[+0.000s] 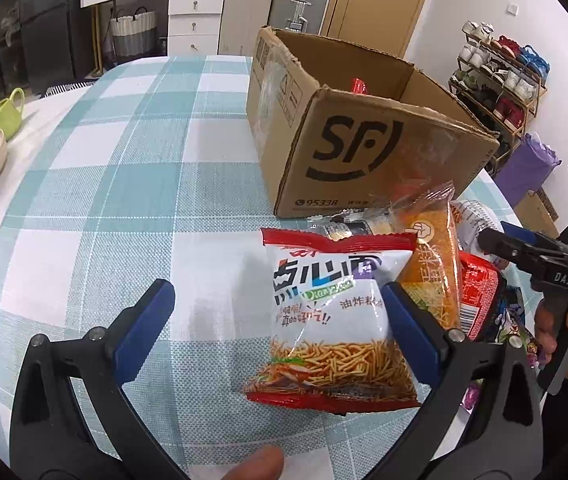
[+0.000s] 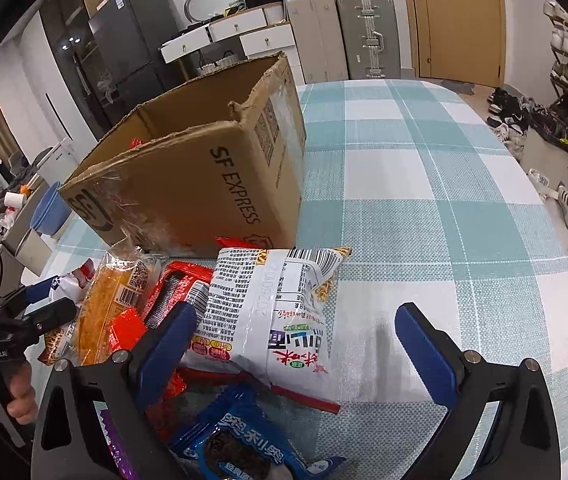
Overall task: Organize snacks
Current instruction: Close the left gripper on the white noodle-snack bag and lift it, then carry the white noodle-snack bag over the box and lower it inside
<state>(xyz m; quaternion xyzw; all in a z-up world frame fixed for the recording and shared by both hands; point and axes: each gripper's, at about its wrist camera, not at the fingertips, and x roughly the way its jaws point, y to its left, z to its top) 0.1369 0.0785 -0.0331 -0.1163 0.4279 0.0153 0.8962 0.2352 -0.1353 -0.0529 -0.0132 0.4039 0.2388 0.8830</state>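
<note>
- Left wrist view: the left gripper (image 1: 280,320) has its jaws wide apart, straddling the white crinkly noodle-snack packet with red ends (image 1: 335,320); the right-hand blue pad touches the packet's edge, the other pad stands well clear over bare cloth. Nothing is clamped.
- Closing from here looks risky: with the packet off-centre between the jaws, one pad would shove it sideways before the other arrives, and the slick film could slide on the checked teal-and-white cloth of the worktop (image 1: 132,184) or pinch only a corner.
- Just beyond that packet, towards the open brown cardboard SF box (image 1: 363,136), lies an orange crinkly snack packet (image 1: 435,272), touching it; a squeeze might drag both along.
- Right wrist view: the right gripper (image 2: 295,340) also has its jaws spread, holding nothing, over a second white printed noodle packet lying back-side up (image 2: 272,304); the left pad sits at its edge.
- A blue biscuit packet (image 2: 240,440) lies beneath, nearer than the box, and red wrappers crowd beside it, so a grab could catch the wrong item.
- Both tools point forwards and downwards toward the box, close together; the hands could collide over the pile.
- The box is open at the top, behind the pile; something red shows inside.
</note>
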